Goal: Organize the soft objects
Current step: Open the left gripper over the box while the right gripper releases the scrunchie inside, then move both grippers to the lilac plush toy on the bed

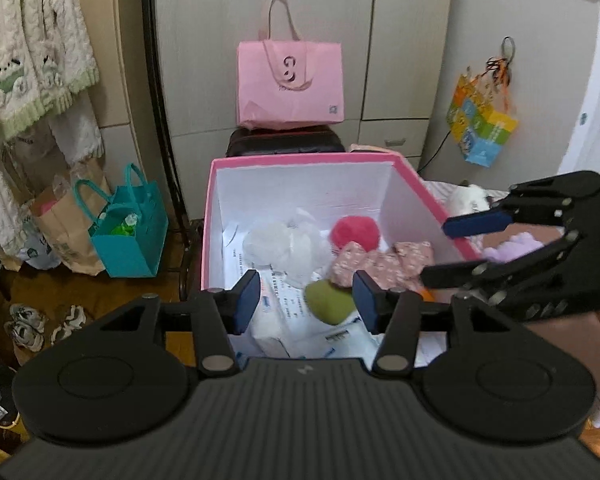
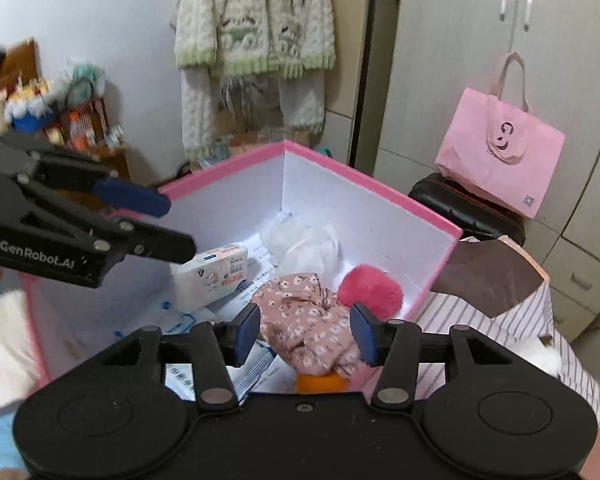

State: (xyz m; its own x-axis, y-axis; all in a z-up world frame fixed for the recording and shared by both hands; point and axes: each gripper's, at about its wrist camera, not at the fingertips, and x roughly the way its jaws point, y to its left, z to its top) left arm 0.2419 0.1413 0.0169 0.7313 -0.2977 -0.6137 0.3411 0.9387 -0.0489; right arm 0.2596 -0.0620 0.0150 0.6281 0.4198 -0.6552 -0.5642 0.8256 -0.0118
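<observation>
Both grippers, left gripper [image 1: 306, 302] and right gripper [image 2: 305, 332], are hovering over the pink box [image 1: 428, 188], jaws released and empty; floral cloth [image 2: 308, 328], pompom [image 1: 355, 232] and green ball [image 1: 329, 300] are already lying inside, while purple plush [image 1: 510, 246] is waiting outside.

Orange soft thing [image 2: 321, 383] at lower centre of right wrist view mostly hidden behind gripper body and floral cloth [image 2: 308, 326]. Shelf clutter [image 2: 48, 116] upper left blurred. Purple plush [image 1: 512, 246] at right of left wrist view half hidden by right gripper [image 1: 456, 248]. Box labels [image 2: 224, 270] unreadable.
</observation>
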